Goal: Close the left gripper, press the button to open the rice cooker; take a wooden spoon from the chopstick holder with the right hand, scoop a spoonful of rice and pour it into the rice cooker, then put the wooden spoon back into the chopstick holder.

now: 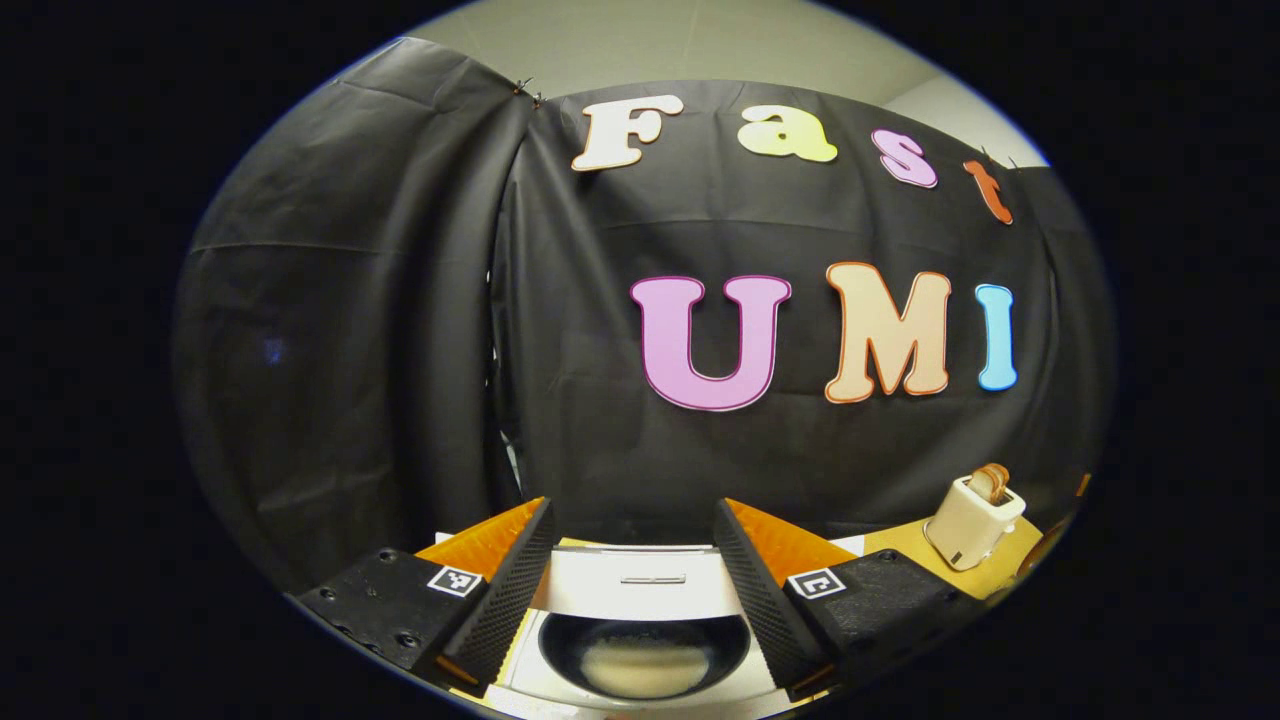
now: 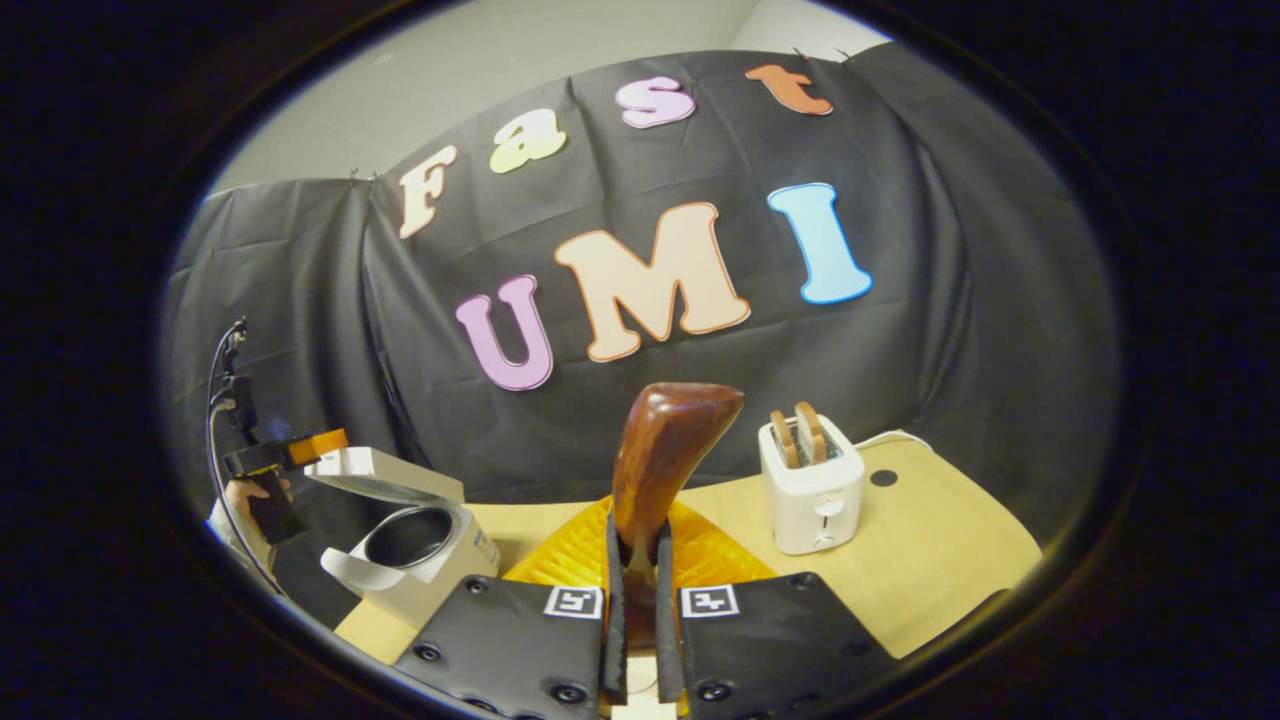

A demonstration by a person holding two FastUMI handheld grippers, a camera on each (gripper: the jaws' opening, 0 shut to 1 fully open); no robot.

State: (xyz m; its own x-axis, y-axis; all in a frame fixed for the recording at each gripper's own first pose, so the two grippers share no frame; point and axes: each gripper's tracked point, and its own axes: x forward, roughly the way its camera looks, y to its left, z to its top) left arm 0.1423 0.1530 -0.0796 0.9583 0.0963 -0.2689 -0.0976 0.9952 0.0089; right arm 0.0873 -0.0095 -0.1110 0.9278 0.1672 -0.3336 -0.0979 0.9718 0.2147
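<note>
Your right gripper [image 2: 640, 560] has matt black plates with screw heads, ridged black pads, and orange ribbed plastic at the finger backs. Between its fingers you hold the wooden spoon [image 2: 665, 450]: dark reddish wood, smooth, glossy.

Rice cooker [image 2: 415, 545], left of the spoon: smooth white plastic shell, lid up, a dark shiny inner pot. In the left gripper view that pot [image 1: 645, 650] reflects light, with pale rice at the bottom. Your left gripper [image 1: 635, 575] shows the same finely textured black pads.

Toaster [image 2: 810, 490], right of the spoon: white, satin-smooth casing, looks plastic. Table [image 2: 950, 530] beneath it: pale wood-look, matt, smooth.
</note>
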